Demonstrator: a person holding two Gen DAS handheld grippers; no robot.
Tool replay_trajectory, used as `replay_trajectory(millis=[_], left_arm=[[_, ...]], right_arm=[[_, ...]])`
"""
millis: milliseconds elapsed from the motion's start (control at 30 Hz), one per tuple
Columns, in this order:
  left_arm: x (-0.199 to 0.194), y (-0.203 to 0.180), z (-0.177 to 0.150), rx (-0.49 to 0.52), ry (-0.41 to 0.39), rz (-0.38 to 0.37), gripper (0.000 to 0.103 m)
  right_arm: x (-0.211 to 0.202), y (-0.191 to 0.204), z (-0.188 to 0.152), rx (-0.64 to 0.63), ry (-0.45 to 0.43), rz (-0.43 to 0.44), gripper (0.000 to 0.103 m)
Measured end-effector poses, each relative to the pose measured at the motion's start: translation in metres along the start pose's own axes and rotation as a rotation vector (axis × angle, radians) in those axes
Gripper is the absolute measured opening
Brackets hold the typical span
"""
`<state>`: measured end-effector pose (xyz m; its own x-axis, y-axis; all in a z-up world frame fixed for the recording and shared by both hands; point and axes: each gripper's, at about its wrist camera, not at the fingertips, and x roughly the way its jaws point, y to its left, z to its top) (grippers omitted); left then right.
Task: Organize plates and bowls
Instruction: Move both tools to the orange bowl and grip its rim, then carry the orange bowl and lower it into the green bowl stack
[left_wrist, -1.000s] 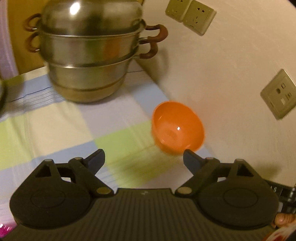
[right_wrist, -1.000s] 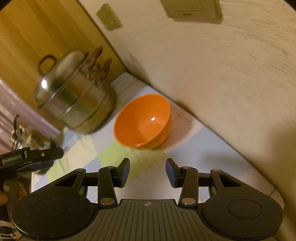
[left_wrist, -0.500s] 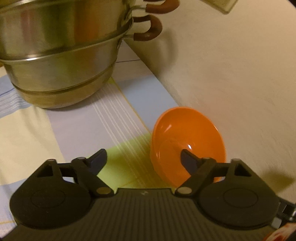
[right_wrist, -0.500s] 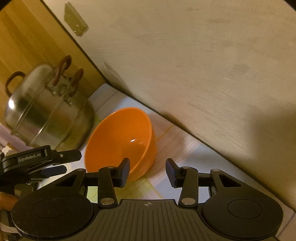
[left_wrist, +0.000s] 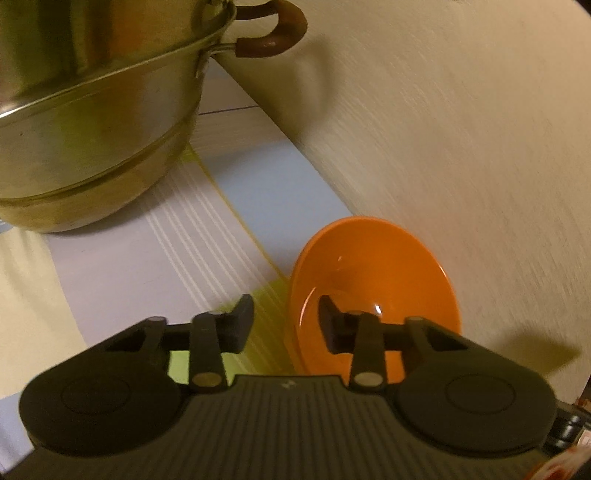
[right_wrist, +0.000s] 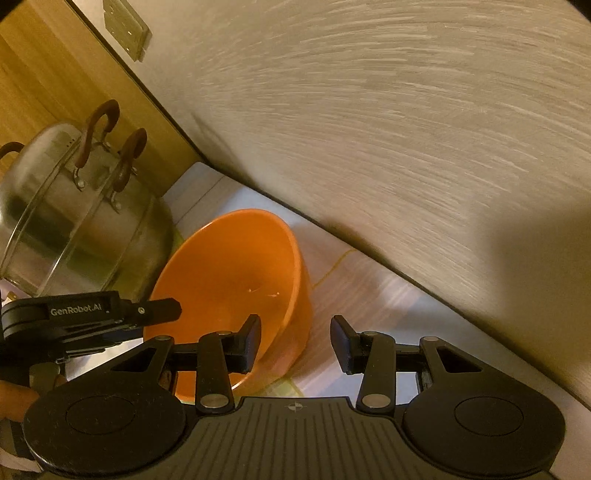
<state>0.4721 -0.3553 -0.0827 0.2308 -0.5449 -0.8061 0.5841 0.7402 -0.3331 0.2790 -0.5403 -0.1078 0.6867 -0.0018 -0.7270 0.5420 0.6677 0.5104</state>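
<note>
The orange bowl stands on the checked tablecloth, close to the wall on its right side and near the big steel steamer pot, which is to the far left of it. It looks like thin, smooth plastic, so I judge it light and stiff, not easy to break, but slippery and quick to slide or tip when only one side is pushed. The best place to take it is the rim, with one finger inside and one outside the wall of the bowl. The left gripper is doing just this: its jaws are closing, the right finger is already inside the bowl and the left finger outside, with the near-left rim between them, but the pads do not yet seem to press on it. The right gripper stands half open with nothing held; its left finger is over the inside of the bowl and its right finger outside, the near-right rim between them with clear space. The wall leaves little room on the right of the bowl, and the pot with its brown handles limits a lift toward the far left. The two grippers are also close together and could hit each other.
</note>
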Motion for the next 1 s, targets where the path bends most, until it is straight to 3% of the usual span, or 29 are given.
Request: replay_trajectory(millis=[100,200,433,1000], left_arm=[[0.001,-0.001,-0.001,0.008,0.001,-0.001,0.022],[0.004,-0.003,0.0,0.018,0.006,0.001,0.017],[0.008,-0.008,-0.001,0.034,0.013,0.031,0.007],[-0.021,-0.014,-0.012,0.042,0.034,0.088,0.005]], right_arm=[[0.002,0.003,0.001,-0.006,-0.002,-0.012,0.042],[0.004,0.004,0.001,-0.005,0.008,-0.013,0.028],[0.01,0.006,0.004,-0.011,0.014,-0.03,0.023],[-0.009,0.018,0.004,-0.047,0.05,-0.03,0.018]])
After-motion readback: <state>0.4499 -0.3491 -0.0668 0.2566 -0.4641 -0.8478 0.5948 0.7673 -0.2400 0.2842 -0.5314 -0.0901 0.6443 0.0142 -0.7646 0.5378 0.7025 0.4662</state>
